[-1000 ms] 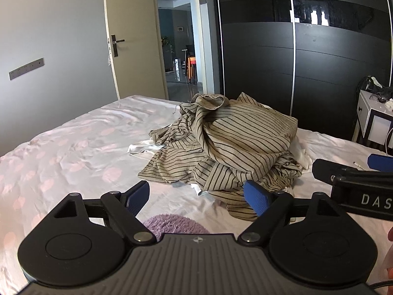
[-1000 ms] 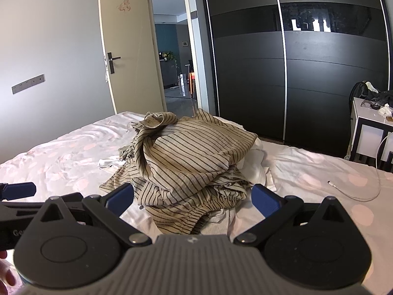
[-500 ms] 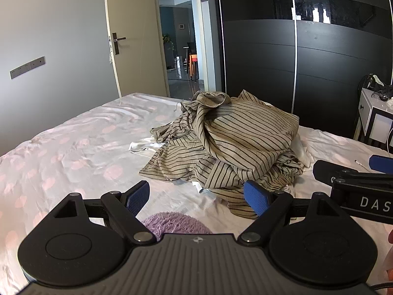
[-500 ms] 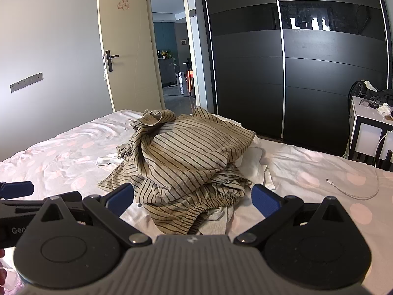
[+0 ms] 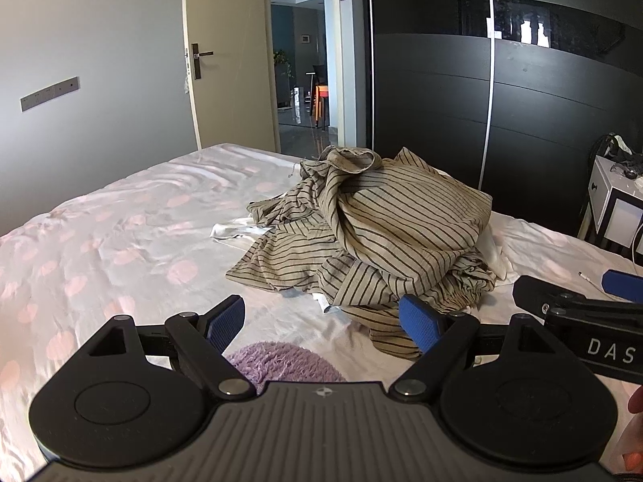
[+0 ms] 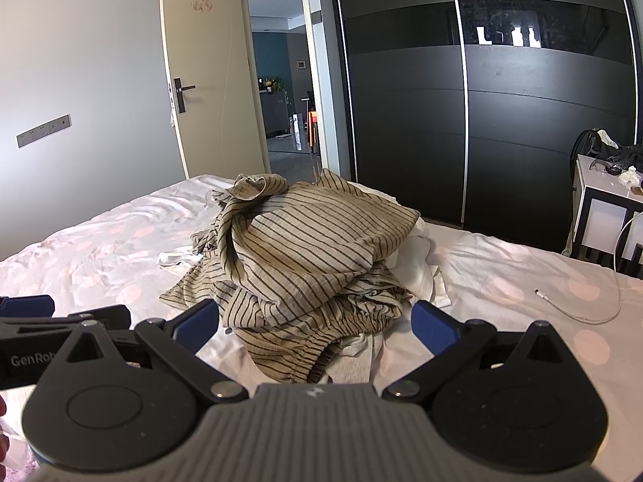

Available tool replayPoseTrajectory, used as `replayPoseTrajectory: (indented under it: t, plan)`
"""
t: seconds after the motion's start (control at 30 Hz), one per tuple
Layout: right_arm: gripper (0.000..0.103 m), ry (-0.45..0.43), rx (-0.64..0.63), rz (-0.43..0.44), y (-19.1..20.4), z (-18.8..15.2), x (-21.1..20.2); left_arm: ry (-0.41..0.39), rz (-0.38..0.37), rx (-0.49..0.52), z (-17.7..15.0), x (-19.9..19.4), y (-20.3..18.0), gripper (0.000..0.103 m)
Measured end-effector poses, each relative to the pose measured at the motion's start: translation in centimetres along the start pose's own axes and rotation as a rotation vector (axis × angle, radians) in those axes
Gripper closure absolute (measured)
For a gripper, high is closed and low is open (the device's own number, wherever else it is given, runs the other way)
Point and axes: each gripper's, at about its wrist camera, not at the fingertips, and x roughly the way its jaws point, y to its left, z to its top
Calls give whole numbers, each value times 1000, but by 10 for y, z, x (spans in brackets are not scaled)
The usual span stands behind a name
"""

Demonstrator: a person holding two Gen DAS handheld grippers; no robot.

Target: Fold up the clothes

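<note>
Left wrist view: a bed [image 5: 120, 249] with a white sheet printed in pale pink dots fills the near and middle ground. Behind it stands a grey wall with a switch plate [image 5: 49, 93], a cream door [image 5: 225, 52] open onto a hallway, and a black sliding wardrobe [image 5: 502, 112] on the right. A white nightstand [image 5: 615, 209] sits at the far right edge, and in the right wrist view a white cable [image 6: 578, 309] lies on the sheet near it.

A pile of clothes [image 5: 373, 237] lies crumpled on the middle of the bed. The top is beige fabric with thin dark stripes, bunched and folded over itself, with an elastic hem showing at its near edge. White cloth [image 6: 418, 269] pokes out on the right side and a grey piece [image 6: 353, 361] shows underneath at the near edge.

The left gripper [image 5: 321, 321] has its jaws spread wide with nothing between them; the pile lies ahead and slightly right, its near hem close to the right blue pad. A purple fuzzy item [image 5: 281, 365] shows just below the gap. The right gripper [image 6: 317, 321] is likewise spread wide and empty, with the pile directly ahead, its near edge seen between the pads. Each gripper appears at the edge of the other's view.
</note>
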Motion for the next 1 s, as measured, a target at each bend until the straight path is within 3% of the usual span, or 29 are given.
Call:
replayPoseTrajectory:
  t: [0.3, 0.6, 0.73, 0.9, 1.0]
  plan:
    - [1, -17, -26, 36, 2, -7, 10, 19, -12, -1, 0, 11, 8, 19]
    - [1, 30, -81, 110, 4, 0, 55, 76, -39, -12, 16, 47, 31, 19]
    - [17, 63, -134, 145, 16, 6, 96, 107, -51, -20, 26, 70, 42, 19]
    - [18, 119, -187, 143, 37, 13, 160, 158, -39, -29, 33, 104, 60, 19]
    - [24, 163, -213, 111, 48, 15, 199, 187, -35, -47, 35, 123, 71, 19]
